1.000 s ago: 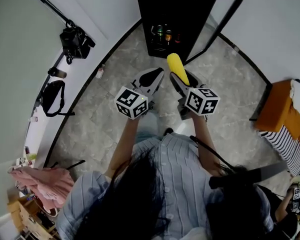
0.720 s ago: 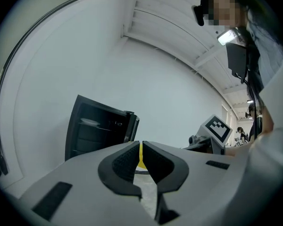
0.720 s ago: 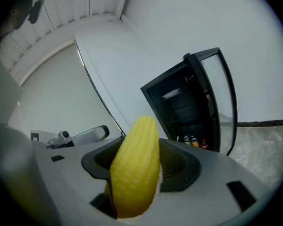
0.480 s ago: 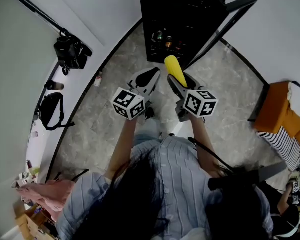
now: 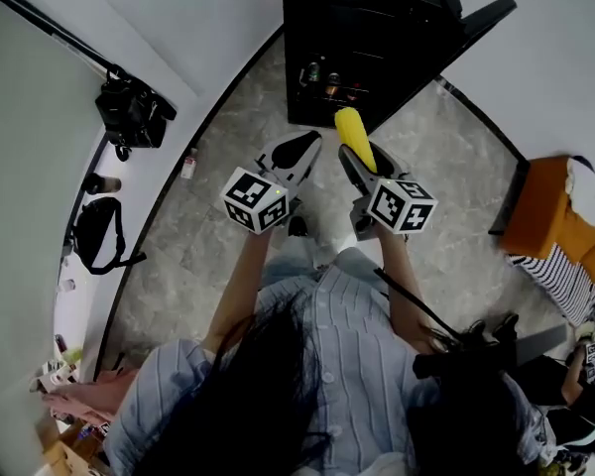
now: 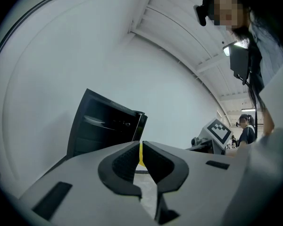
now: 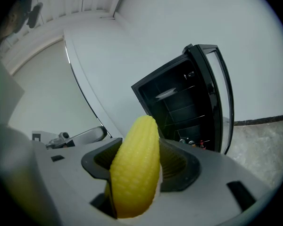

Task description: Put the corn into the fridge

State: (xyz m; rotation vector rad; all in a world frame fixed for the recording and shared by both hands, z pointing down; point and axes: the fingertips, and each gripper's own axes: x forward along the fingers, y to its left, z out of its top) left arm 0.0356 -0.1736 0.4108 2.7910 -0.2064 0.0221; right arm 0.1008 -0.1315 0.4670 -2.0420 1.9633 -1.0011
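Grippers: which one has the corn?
The right gripper: its jaws clamp the yellow corn, while the left gripper is shut on nothing.

The floor is made of grey stone-like tiles with pale veins, and it meets white walls at a dark edge line. A black fridge stands on the floor against the far wall, with its door open to the right. On a low shelf inside the fridge there are a few small bottles, standing upright and close together. At the left edge of the floor, just beside the wall, there is a small pale object; it is too small to identify. On the right side an orange seat rests on the floor. Near the middle, the person's dark shoe is on the tiles.
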